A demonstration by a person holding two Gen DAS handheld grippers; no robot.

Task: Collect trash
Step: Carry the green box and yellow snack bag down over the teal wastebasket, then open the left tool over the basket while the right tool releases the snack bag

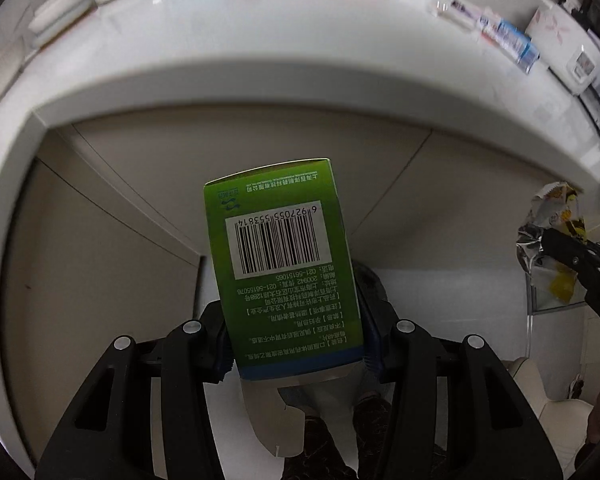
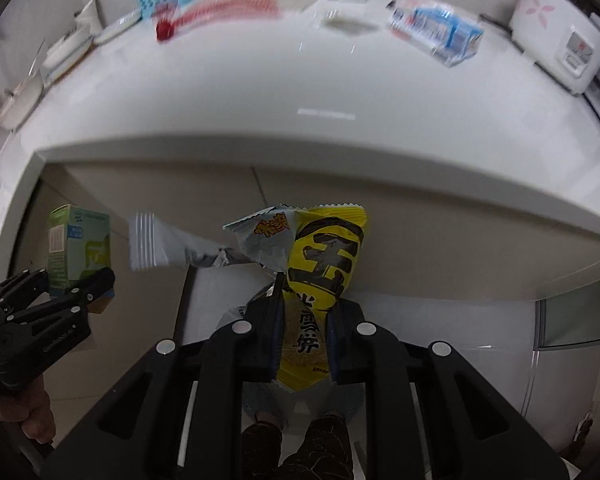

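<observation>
Left gripper [image 1: 296,344] jaws clamped on green medicine box [image 1: 284,264], barcode face up. Right gripper [image 2: 302,340] jaws pinching yellow snack wrapper [image 2: 320,276], silver wrapper [image 2: 188,250] toward ten o'clock, below white worktop [image 2: 300,80] edge.

I'm looking steeply down along each gripper's fingers from just off the white bench's [image 1: 260,80] front edge. Both wrist views are sharing the benchtop, its clutter and the cabinet fronts [image 2: 340,216] below, and each is catching the other gripper at its side.
</observation>
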